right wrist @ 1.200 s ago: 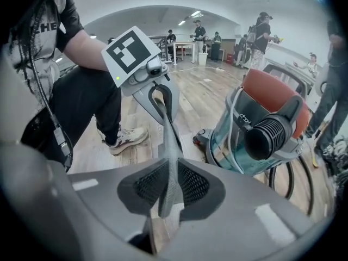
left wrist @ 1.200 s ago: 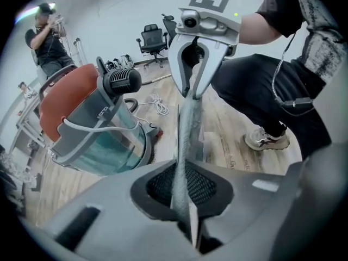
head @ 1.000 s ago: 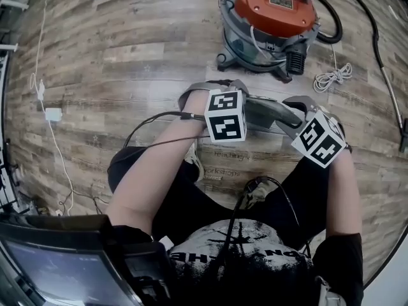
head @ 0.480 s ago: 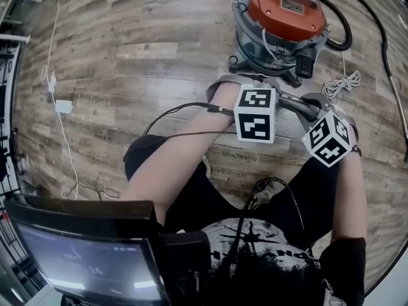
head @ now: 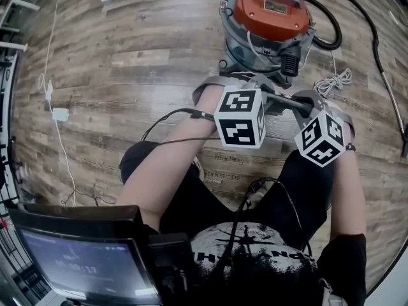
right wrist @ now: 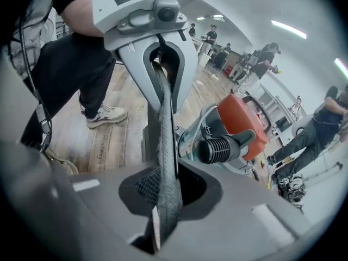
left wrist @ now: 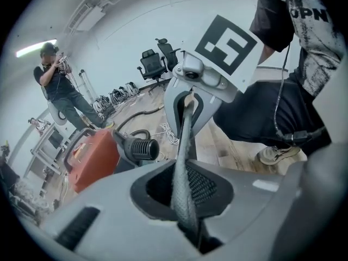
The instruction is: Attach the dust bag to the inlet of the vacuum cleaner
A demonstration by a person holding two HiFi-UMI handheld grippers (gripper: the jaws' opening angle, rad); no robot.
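Fabric of the dust bag (left wrist: 185,129) looked grey and thin, edge-on, taut between the clamped left gripper (left wrist: 185,200) and the right gripper (right wrist: 163,200), whose jaws had just been closing onto it.

Head view: dust bag (head: 280,101) mostly hidden behind marker cubes (head: 240,118); hose (head: 336,34) cut by top edge.

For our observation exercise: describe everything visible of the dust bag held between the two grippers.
The dust bag looks like grey, felt-like fabric, seen edge-on as a thin straight strip. It hangs above the wooden floor, short of the vacuum cleaner, clamped at one end by the left gripper; the right gripper has just closed its jaws on the other.
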